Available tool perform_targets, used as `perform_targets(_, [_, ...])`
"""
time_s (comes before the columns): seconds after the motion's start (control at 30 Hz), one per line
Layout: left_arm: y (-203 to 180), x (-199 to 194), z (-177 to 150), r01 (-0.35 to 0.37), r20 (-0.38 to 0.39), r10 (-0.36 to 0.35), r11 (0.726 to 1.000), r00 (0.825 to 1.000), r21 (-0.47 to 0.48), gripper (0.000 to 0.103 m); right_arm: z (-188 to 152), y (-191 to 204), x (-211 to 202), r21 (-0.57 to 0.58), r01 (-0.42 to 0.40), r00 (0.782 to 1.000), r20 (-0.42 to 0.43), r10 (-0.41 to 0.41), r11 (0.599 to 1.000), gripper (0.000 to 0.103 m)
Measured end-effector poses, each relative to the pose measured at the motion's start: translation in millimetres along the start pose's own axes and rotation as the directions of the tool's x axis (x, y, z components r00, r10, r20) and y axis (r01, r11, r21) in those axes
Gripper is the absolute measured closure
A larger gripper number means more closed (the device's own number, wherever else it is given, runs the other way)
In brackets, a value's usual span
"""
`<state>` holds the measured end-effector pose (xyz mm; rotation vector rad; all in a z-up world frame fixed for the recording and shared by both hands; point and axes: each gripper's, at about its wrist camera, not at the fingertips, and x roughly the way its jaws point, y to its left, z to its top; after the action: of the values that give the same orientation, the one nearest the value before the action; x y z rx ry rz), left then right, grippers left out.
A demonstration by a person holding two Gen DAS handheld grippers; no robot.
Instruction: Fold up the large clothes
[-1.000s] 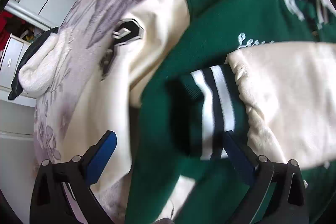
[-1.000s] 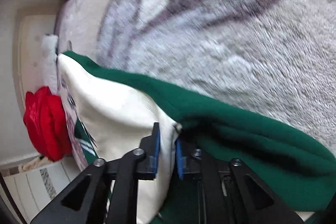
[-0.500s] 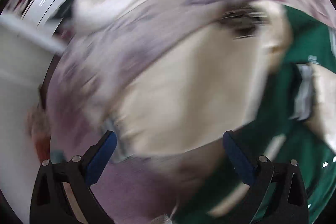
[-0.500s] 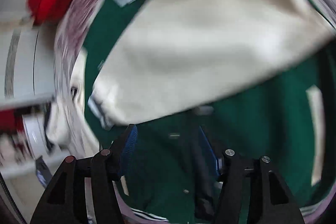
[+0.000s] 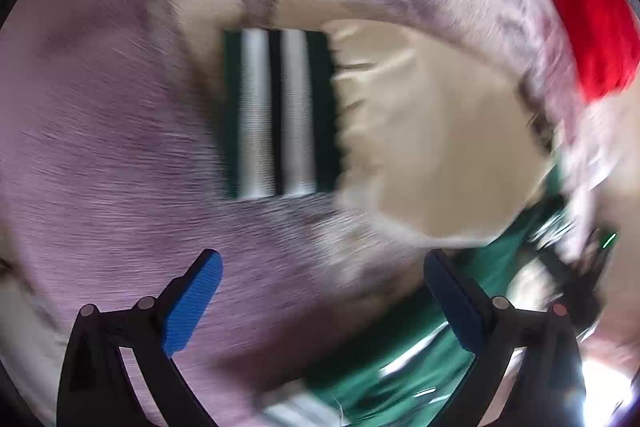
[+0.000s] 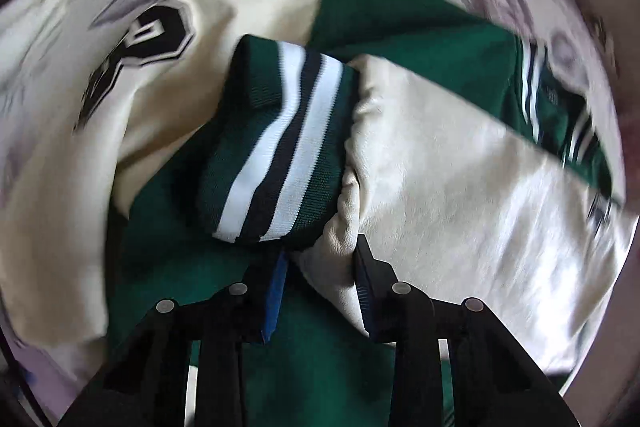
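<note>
Jacket [image 5: 432,131] motion-blurred, edges cut off

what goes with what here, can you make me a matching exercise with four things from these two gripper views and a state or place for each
Column 1:
1. left gripper
2. right gripper
3. striped cuff
4. red garment

Column 2:
a. lies flat on the floral blanket
b. at the far right edge of the left wrist view
c. open, holding nothing
d. closed on the cream sleeve

Pairs: 1-c, 2-d, 3-a, 4-b
</note>
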<state>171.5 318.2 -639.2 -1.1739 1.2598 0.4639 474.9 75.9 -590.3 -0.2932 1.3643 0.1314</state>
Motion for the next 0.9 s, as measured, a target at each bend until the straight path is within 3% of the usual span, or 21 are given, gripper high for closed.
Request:
perform_targets(0.03, [2, 6, 5, 0.029, 0.005, -0.029, 0.999, 1.0, -0.033, 0.0, -4, -4, -3, 0.07, -0.045, 0.999, -0.007, 0.046, 0.997, 0.067])
perform_targets(0.1, [7, 20, 22, 0.114, 0.03, -0.111, 0.985, 0.993, -0.128, 0.006, -19, -15, -11, 0.162, -0.136, 0.99, -0.01, 0.139, 0.977, 0.057])
perform_targets(0.13, [9, 23, 29, 0.106, 0.061, -0.097, 0.981, 0.993, -0.164, 0.024, -34, -22, -14, 0.206, -0.178, 0.983, -0.015, 0.185, 0.962, 0.055])
perform_targets(0.2, [12, 21, 49, 0.085, 0.144, -0.053, 0.97, 0.988, -0.227, 0.039, -63, -35, -19, 0.263, -0.212, 0.973, -0.035, 0.229, 0.941, 0.055])
perform_targets(0.23, [9, 18, 48, 0.079, 0.181, -0.036, 0.969, 0.983, -0.234, 0.061, -78, -40, -20, 0.289, -0.208, 0.972, -0.046, 0.231, 0.934, 0.055])
perform_targets(0.27, [7, 10, 60, 0.067, 0.233, -0.015, 0.974, 0.972, -0.217, 0.072, -89, -45, -21, 0.311, -0.205, 0.971, -0.054, 0.233, 0.928, 0.055])
perform_targets(0.37, [-2, -5, 108, 0.02, 0.328, 0.023, 0.992, 0.945, -0.126, 0.077, -116, -63, -19, 0.379, -0.195, 0.969, -0.07, 0.237, 0.905, 0.055])
perform_targets(0.53, [-28, 3, 207, -0.068, 0.382, 0.063, 0.998, 0.922, 0.0, 0.077, -139, -82, -15, 0.419, -0.179, 0.972, -0.065, 0.226, 0.89, 0.055])
perform_targets(0.63, [-48, 20, 245, -0.075, 0.337, 0.052, 0.996, 0.94, 0.055, 0.07, -145, -91, -13, 0.437, -0.183, 0.972, -0.054, 0.229, 0.881, 0.055])
perform_targets(0.7, [-52, 23, 256, -0.029, 0.31, 0.011, 0.998, 0.951, 0.053, 0.052, -146, -95, -12, 0.457, -0.199, 0.968, -0.046, 0.247, 0.867, 0.055])
perform_targets(0.73, [-56, 24, 254, 0.022, 0.3, -0.038, 0.998, 0.953, 0.057, 0.03, -150, -98, -13, 0.474, -0.217, 0.963, -0.038, 0.266, 0.853, 0.054])
perform_targets(0.77, [-58, 24, 250, 0.052, 0.3, -0.069, 0.997, 0.952, 0.065, 0.019, -152, -102, -12, 0.493, -0.241, 0.956, -0.025, 0.291, 0.836, 0.049])
perform_targets(0.8, [-59, 25, 245, 0.05, 0.302, -0.067, 0.997, 0.951, 0.066, 0.019, -155, -106, -13, 0.509, -0.259, 0.951, -0.016, 0.31, 0.821, 0.041])
perform_targets(0.9, [-68, 26, 239, -0.009, 0.359, -0.019, 0.997, 0.933, 0.075, 0.023, -166, -120, -16, 0.551, -0.284, 0.941, 0.003, 0.339, 0.785, 0.04])
